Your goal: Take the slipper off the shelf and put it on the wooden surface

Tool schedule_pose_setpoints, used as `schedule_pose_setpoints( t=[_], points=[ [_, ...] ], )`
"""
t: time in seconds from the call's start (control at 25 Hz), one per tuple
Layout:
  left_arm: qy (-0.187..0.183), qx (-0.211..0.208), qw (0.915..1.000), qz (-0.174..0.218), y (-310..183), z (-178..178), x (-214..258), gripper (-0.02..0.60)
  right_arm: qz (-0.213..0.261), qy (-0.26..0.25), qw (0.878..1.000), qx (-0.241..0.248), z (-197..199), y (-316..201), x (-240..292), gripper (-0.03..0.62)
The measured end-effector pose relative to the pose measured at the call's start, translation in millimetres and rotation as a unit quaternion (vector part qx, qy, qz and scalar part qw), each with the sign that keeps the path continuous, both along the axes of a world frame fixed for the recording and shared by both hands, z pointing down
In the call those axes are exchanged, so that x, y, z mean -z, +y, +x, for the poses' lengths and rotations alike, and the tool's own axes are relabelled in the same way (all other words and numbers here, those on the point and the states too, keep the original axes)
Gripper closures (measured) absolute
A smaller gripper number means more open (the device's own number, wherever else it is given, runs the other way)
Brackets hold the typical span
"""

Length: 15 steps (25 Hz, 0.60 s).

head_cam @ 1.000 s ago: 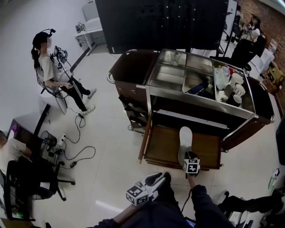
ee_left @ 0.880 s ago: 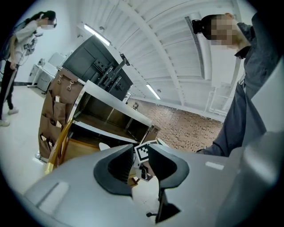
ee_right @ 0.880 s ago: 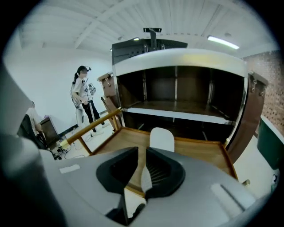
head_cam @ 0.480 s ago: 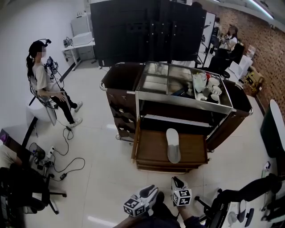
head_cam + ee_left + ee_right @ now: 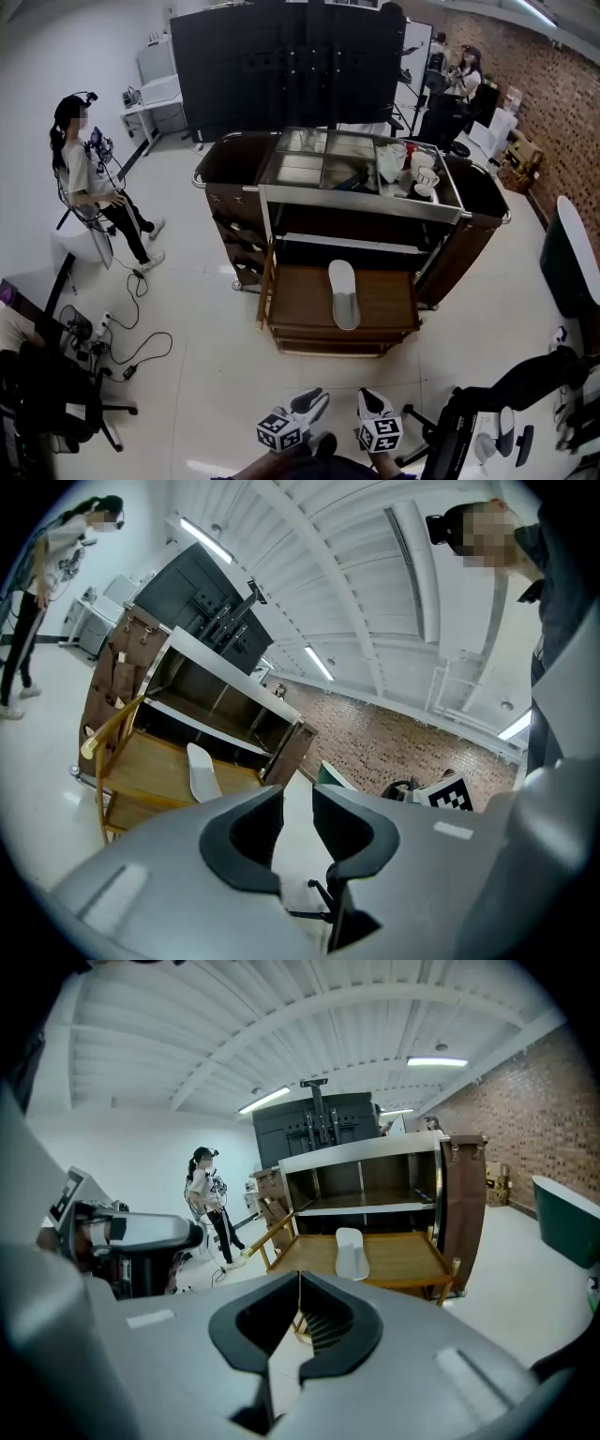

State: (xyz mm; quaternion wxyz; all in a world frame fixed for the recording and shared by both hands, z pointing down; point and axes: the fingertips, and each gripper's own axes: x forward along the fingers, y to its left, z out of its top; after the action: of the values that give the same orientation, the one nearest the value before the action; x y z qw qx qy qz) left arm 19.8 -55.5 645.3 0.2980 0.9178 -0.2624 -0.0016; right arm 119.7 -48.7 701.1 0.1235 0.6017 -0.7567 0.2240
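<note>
The slipper [image 5: 343, 294] lies flat on the wooden surface [image 5: 295, 302], well ahead of both tools and touching neither. It sits lengthwise near the middle of the board, one end toward them and the other toward the cart [image 5: 469, 192]. The dark shelf [image 5: 347, 246] just beyond it, farther from the tools, shows no slipper. Judging by that, the carrying part of the task looks finished, and the slipper rests where it was meant to go. The right gripper [image 5: 298, 1279] has just been closing; its jaws now meet with nothing between them, which fits a tool that has no more to hold. The left gripper [image 5: 297, 806] has only a narrow gap between its jaws and that gap is empty; it appears to have had no part in the grip. Both tools are held low and close to the person's body, side by side with bare floor between them and the board, both aimed roughly toward the cart. That is probably a resting posture, well clear of the slipper so it is not nudged off its spot.
</note>
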Motion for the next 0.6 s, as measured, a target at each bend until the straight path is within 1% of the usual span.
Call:
schedule_pose_setpoints(
  t=[0.2,0.4,0.52,0.6],
  points=[
    [0.000,0.006,0.9999,0.015,32,29,7,0.477,0.019,-0.023,0.999,-0.017,31,37,9,0.594],
    [0.003,0.032,0.9994,0.012,66,44,1,0.477,0.044,-0.028,0.999,-0.007,51,54,21,0.594],
    [0.001,0.021,0.9997,0.010,80,57,0,0.477,0.052,-0.029,0.998,0.006,51,62,29,0.594],
    [-0.002,0.012,0.9998,0.019,84,65,3,0.477,0.056,-0.028,0.998,0.017,48,69,34,0.594]
  ],
)
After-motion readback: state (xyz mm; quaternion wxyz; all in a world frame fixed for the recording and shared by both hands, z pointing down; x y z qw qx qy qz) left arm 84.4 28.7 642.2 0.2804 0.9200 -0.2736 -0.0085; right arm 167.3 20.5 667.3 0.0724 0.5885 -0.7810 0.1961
